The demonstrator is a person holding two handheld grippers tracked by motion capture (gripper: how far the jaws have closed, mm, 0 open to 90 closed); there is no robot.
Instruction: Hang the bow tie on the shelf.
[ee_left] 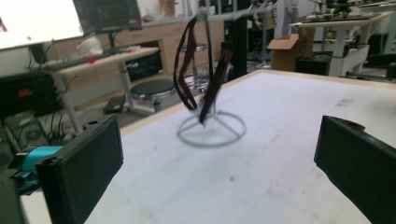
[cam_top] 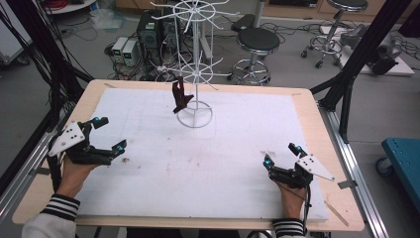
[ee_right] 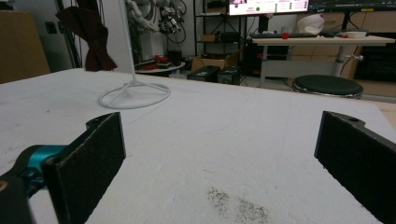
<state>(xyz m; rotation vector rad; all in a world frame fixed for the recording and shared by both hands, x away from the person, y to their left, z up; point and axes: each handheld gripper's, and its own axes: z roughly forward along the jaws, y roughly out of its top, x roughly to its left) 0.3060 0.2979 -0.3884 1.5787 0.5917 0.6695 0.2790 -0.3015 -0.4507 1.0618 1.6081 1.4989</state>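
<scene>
I see a grey floor (cam_top: 292,59) beyond the table, strewn with cables. Two round black stools (cam_top: 257,42) stand there, with computer towers (cam_top: 148,29) and small white boxes (cam_top: 124,49) nearby. Black frame posts (cam_top: 364,47) rise at the right. A lit monitor (ee_right: 268,6) sits above a wooden desk (ee_right: 322,41), and a cardboard box (ee_left: 285,49) rests by another desk.

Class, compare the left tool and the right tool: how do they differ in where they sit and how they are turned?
The left tool sits near the table's left edge; the right tool sits near its right edge. The left tool's grey plate faces left, the right tool's faces right. Both are open, hold nothing and point toward the white wire stand.
</scene>
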